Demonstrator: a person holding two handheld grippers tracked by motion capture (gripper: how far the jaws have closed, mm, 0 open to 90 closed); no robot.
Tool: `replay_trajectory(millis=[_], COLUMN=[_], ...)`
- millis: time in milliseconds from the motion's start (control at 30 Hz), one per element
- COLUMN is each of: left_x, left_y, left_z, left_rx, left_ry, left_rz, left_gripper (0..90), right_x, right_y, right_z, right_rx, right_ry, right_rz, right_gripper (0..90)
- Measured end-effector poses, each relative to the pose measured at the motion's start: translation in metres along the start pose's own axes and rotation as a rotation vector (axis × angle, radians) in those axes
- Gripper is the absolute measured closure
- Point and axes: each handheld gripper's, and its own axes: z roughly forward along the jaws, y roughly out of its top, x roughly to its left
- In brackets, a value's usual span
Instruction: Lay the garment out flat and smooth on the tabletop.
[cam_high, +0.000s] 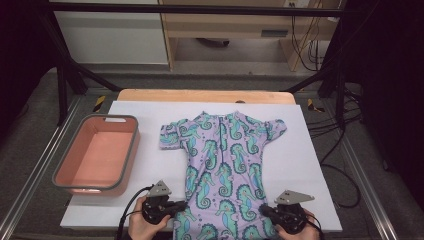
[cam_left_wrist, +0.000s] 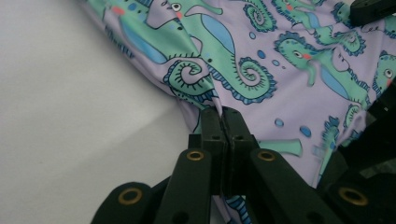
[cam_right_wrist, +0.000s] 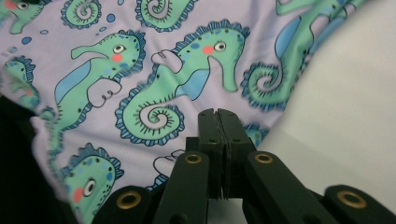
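Nearest the person, the left gripper (cam_high: 175, 206) and the right gripper (cam_high: 265, 210) sit at the two bottom corners of one seahorse-print swimsuit (cam_high: 222, 165). In the left gripper view its fingers (cam_left_wrist: 211, 122) are pressed together, pinching a fold at the suit's edge. In the right gripper view the fingers (cam_right_wrist: 208, 125) are also pressed together at the hem (whether cloth is caught there I cannot tell). The suit lies flat on the white bench (cam_high: 150, 165), its long axis running straight away from both grippers, collar farthest. Each hand is equally near its own corner. One pink basket (cam_high: 97, 155) stands to the left, apart from the suit.
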Motion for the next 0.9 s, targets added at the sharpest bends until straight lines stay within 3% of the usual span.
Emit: replay_trajectory(millis=[67,100,133,167,200,267,367,400,533,567,700,900], left_x=[-0.001,0.001,0.004,0.008,0.015,0.018,0.023,0.024,0.024,0.024,0.021,0.023], left_y=[0.0,0.001,0.003,0.005,0.009,0.012,0.018,0.02,0.023,0.024,0.027,0.029], left_z=[0.0,0.0,0.0,-0.001,-0.003,-0.003,0.002,0.008,0.017,0.019,0.025,0.021], left_rx=[-0.005,-0.011,-0.02,-0.03,-0.053,-0.061,-0.063,-0.052,-0.035,-0.029,0.0,0.012], left_ry=[0.009,0.023,0.042,0.047,0.059,0.069,0.08,0.089,0.091,0.092,0.09,0.112], left_rz=[0.005,0.008,0.0,-0.013,-0.031,-0.04,-0.048,-0.042,-0.047,-0.044,-0.037,-0.026], left_gripper=[85.6,74.1,74.1,68.1,65.7,63.7,63.7,64.2,67.8,70.4,86.4,89.6], right_x=[0.0,-0.001,-0.001,-0.004,-0.007,-0.014,-0.022,-0.029,-0.036,-0.039,-0.041,-0.037], right_y=[-0.002,-0.002,-0.002,0.003,0.007,0.015,0.021,0.026,0.03,0.032,0.034,0.032], right_z=[-0.002,-0.004,-0.004,-0.002,0.0,0.007,0.016,0.026,0.038,0.043,0.043,0.038], right_rx=[-0.001,-0.04,-0.04,-0.096,-0.109,-0.134,-0.136,-0.133,-0.112,-0.098,-0.089,-0.079], right_ry=[0.019,0.013,0.013,-0.029,-0.04,-0.064,-0.084,-0.098,-0.12,-0.136,-0.107,-0.077], right_rz=[0.018,0.019,0.019,-0.005,-0.011,-0.021,-0.013,-0.011,-0.023,-0.027,-0.017,0.0], right_gripper=[85.8,69.8,69.8,60.0,57.8,54.7,54.7,56.0,60.1,65.5,84.6,88.5])
